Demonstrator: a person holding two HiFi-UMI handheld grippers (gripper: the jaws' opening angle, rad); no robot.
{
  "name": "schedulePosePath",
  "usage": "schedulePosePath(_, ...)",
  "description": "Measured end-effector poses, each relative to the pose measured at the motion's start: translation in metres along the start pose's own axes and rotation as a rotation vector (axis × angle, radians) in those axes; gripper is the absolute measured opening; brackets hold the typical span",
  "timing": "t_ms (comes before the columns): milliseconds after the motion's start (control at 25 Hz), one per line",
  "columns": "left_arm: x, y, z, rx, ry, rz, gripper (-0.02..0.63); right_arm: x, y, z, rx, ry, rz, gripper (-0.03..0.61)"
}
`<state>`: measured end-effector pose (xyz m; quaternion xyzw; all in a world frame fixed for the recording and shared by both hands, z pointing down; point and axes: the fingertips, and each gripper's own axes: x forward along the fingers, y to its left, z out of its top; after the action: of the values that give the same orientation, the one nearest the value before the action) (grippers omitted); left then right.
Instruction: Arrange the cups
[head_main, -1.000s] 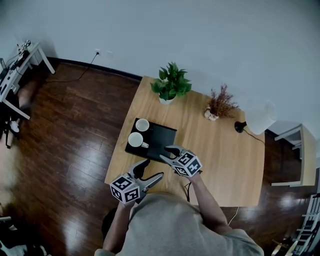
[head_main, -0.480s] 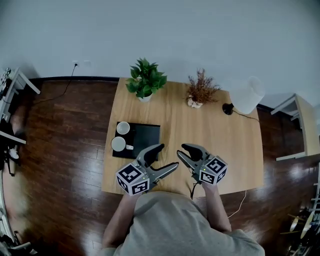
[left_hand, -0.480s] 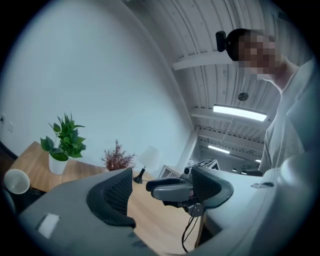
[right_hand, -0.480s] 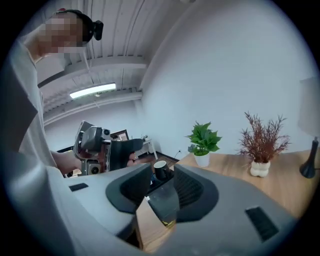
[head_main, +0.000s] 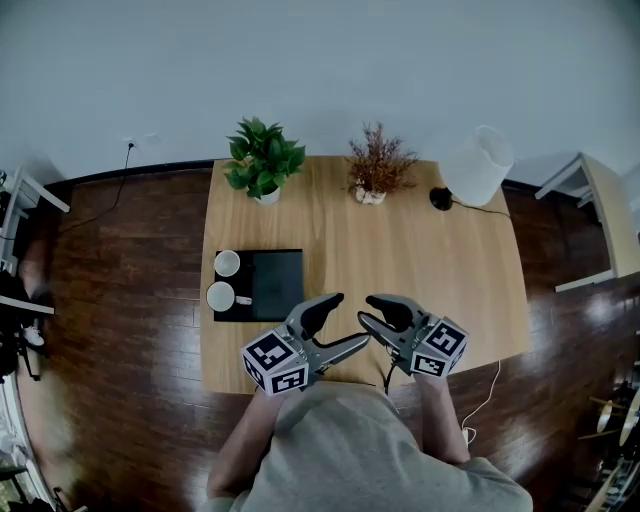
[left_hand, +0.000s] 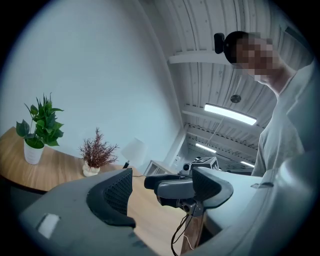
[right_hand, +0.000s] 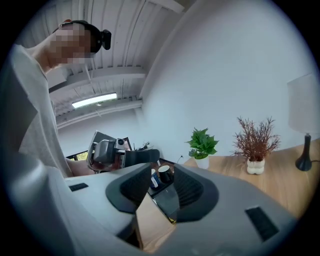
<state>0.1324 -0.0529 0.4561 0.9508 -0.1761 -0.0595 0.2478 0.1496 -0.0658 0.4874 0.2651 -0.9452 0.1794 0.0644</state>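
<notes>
Two cups (head_main: 227, 263) (head_main: 221, 296), white inside, stand on the left side of a black tray (head_main: 275, 285) at the left of the wooden table (head_main: 420, 270). Both grippers hover over the table's near edge, right of the tray, facing each other. My left gripper (head_main: 345, 322) is open and empty. My right gripper (head_main: 368, 310) is partly open with nothing between its fingers. In the right gripper view the cups (right_hand: 165, 173) and the tray (right_hand: 167, 200) show through the gap in that gripper (right_hand: 160, 187). In the left gripper view, the left gripper (left_hand: 162, 187) frames the right one.
A green potted plant (head_main: 262, 160), a dried plant in a small pot (head_main: 378, 172) and a white lamp (head_main: 478, 165) line the table's far edge. A cable (head_main: 386, 376) hangs off the near edge. A side table (head_main: 610, 210) stands on the right.
Both grippers have risen and drawn back from the tray toward the table's near edge. The right gripper's jaws have narrowed a little. The cups and tray have not moved.
</notes>
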Motion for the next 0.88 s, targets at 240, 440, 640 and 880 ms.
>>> schedulePosePath(240,0.006,-0.009,-0.003,0.031,0.013,-0.016,0.354,-0.008,0.001,-0.005,0.007,0.006,0.0,0.135)
schedulePosePath(440,0.005,-0.005,-0.003,0.011,0.009,0.001,0.353,-0.008,0.004,-0.003,0.004,0.003,0.009,0.135)
schedulePosePath(640,0.003,-0.004,0.0,-0.008,-0.007,-0.001,0.353,-0.004,0.01,0.0,-0.008,0.006,0.029,0.135)
schedulePosePath(880,0.0,0.0,0.0,-0.017,-0.016,0.008,0.353,0.002,0.013,-0.004,-0.01,0.019,0.044,0.135)
